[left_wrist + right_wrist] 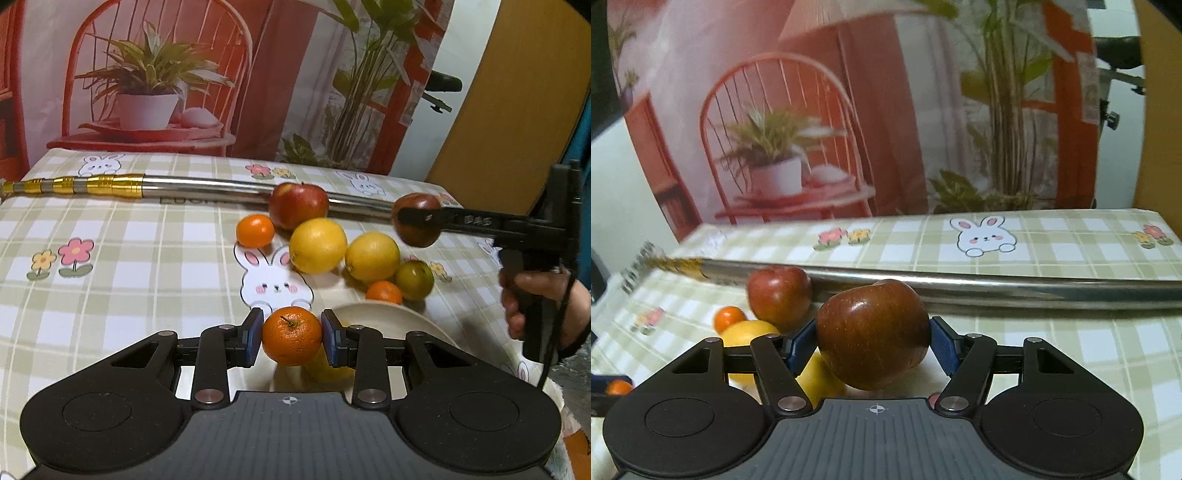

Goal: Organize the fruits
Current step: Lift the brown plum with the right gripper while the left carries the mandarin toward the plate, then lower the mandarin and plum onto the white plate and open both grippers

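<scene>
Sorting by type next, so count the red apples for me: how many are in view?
2. One apple rests on the tablecloth against the metal pole; the other apple is clamped in the right gripper, off the table. Others may be hidden.

We are holding a dark red apple in our right tongs, the blue pads pressing on both its sides, lifted above the checked worktop. Behind it a long metal pole is lying across the cloth. To the left a second red apple is resting against the pole, with a small orange and a yellow citrus just beside it.
</scene>
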Tool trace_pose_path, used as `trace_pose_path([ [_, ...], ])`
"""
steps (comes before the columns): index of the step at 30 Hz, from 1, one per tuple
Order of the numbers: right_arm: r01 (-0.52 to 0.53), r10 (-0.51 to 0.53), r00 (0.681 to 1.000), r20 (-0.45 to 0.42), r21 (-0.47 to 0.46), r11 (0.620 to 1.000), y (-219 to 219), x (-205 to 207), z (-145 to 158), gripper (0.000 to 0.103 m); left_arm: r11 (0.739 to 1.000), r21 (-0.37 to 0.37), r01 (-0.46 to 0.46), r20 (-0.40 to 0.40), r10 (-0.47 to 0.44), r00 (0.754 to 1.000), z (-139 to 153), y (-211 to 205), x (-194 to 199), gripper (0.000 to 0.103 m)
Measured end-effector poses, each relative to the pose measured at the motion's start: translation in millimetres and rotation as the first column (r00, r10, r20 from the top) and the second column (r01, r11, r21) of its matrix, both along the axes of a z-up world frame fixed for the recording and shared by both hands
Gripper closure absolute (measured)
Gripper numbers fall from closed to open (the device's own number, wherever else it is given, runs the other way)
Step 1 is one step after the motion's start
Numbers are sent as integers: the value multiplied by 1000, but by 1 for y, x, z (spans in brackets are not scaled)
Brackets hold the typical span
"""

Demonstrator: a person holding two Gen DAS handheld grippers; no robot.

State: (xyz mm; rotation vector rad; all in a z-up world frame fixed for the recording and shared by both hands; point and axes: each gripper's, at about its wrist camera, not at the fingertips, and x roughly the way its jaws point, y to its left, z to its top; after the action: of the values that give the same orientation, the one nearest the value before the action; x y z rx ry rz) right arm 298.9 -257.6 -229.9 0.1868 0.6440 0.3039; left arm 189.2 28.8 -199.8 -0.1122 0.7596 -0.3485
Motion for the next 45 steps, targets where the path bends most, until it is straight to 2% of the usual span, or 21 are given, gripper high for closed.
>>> trace_pose_path([
  [5, -2, 0, 999, 36, 52, 999, -9, -39, 10, 42, 1000, 4, 9, -7, -9, 1000, -3, -5, -14, 67],
  [12, -16, 12, 998, 60, 59, 998, -7, -84, 15, 42, 999, 26, 28, -5, -28, 1000, -6, -12, -24, 67],
  [15, -30, 26, 998, 50, 80, 996, -6, -98, 14, 42, 999, 25, 30, -12, -29, 1000, -9, -14, -26, 67],
  [20, -79, 78, 997, 26, 47, 996, 4, -114, 10, 42, 999, 33, 37, -25, -36, 999, -14, -17, -27, 67],
  [31, -163, 164, 986, -10, 50, 985, 31, -119, 3, 42, 998, 49, 42, -29, -41, 999, -20, -19, -27, 67],
  [45, -255, 255, 966, -29, -5, 967, 68, -108, -7, 42, 999, 37, 34, -54, -32, 998, -28, -17, -24, 67],
])
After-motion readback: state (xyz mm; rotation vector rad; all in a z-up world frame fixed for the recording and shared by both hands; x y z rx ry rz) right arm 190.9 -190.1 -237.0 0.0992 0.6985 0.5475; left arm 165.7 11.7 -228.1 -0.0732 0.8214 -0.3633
